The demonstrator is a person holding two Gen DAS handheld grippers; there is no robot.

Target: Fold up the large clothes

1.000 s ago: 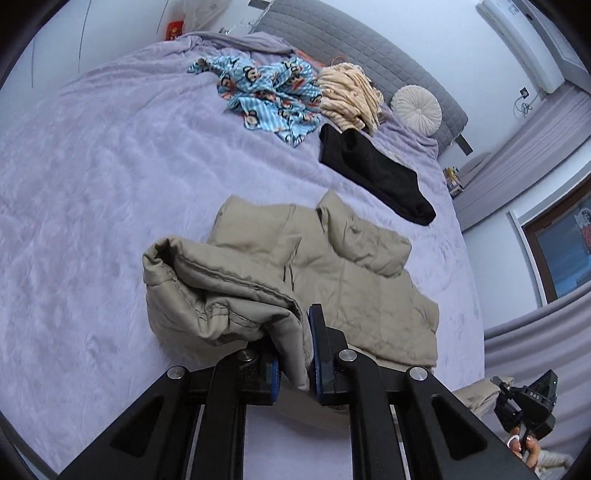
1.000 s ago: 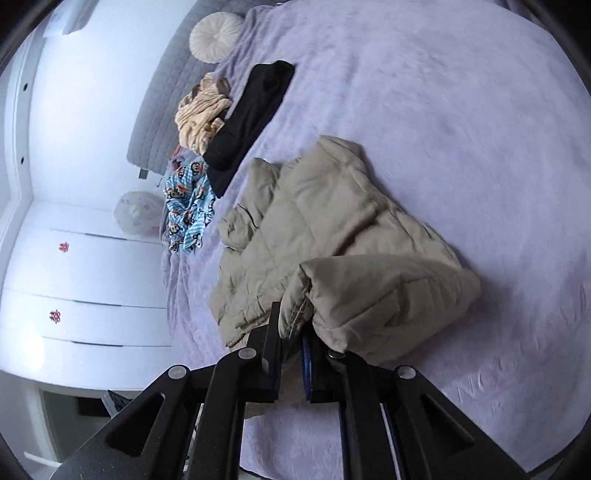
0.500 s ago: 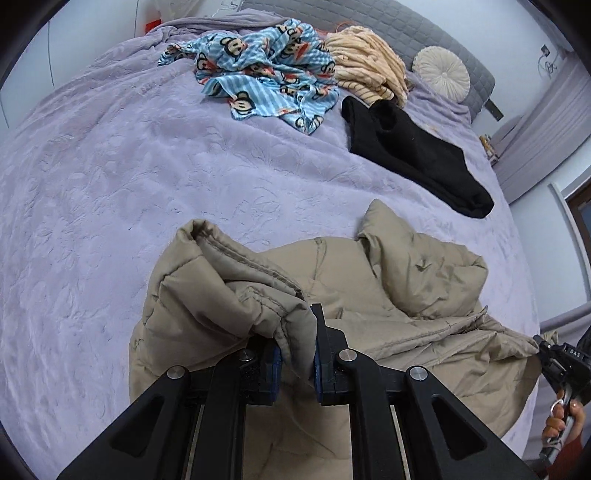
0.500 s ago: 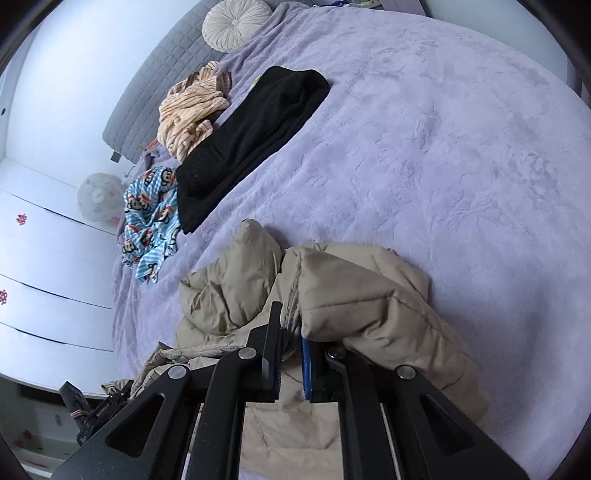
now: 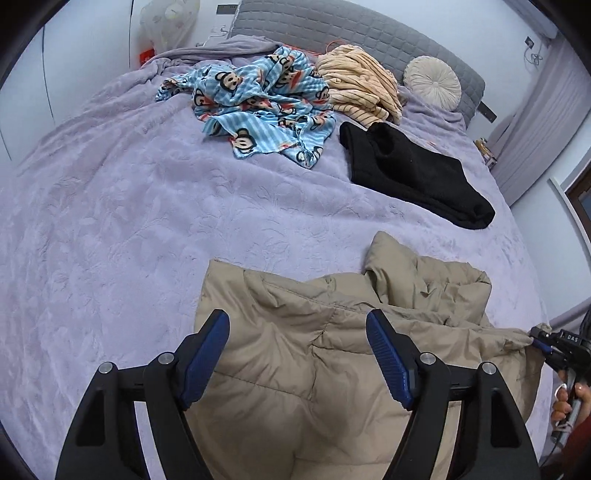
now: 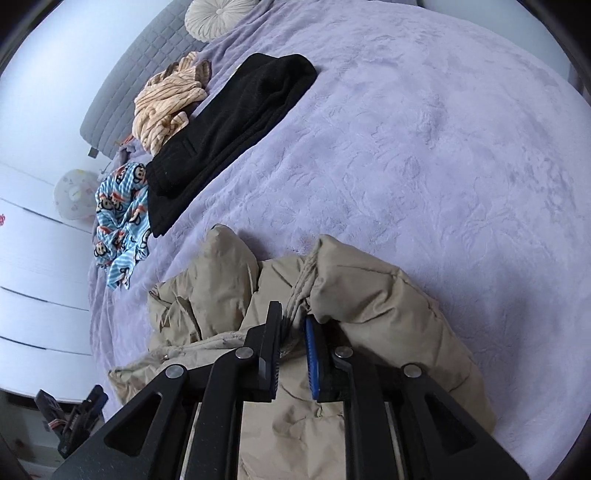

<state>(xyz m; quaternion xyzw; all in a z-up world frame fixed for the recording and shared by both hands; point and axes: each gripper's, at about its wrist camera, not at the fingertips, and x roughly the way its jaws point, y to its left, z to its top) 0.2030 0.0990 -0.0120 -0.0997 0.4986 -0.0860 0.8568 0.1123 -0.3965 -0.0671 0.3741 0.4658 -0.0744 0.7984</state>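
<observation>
1. Task item: a beige padded jacket (image 5: 332, 369) lies bunched on the near part of the bed (image 5: 129, 221), which is covered in a lilac textured spread. One sleeve or collar section stands up at the far side of the heap.
2. Left hand-held gripper (image 5: 297, 354): jaws spread wide apart, blue pads facing each other, holding nothing. It hangs directly above the jacket's near panel.
3. Right hand-held gripper (image 6: 293, 354): jaws drawn close together with a bunched edge of the jacket (image 6: 369, 314) between them. In the left wrist view the same tool (image 5: 554, 345) pinches a corner of the fabric at the right edge of the heap, pulled taut.
4. Other items, well apart from the jacket, toward the headboard (image 5: 351, 29): a black garment (image 5: 413, 173) laid flat; a blue monkey-print cloth (image 5: 266, 107), crumpled; a cream striped garment (image 5: 362, 85) beside it, touching the black one at its near edge.
5. A round cream cushion (image 5: 434, 81) rests against the grey quilted headboard.
</observation>
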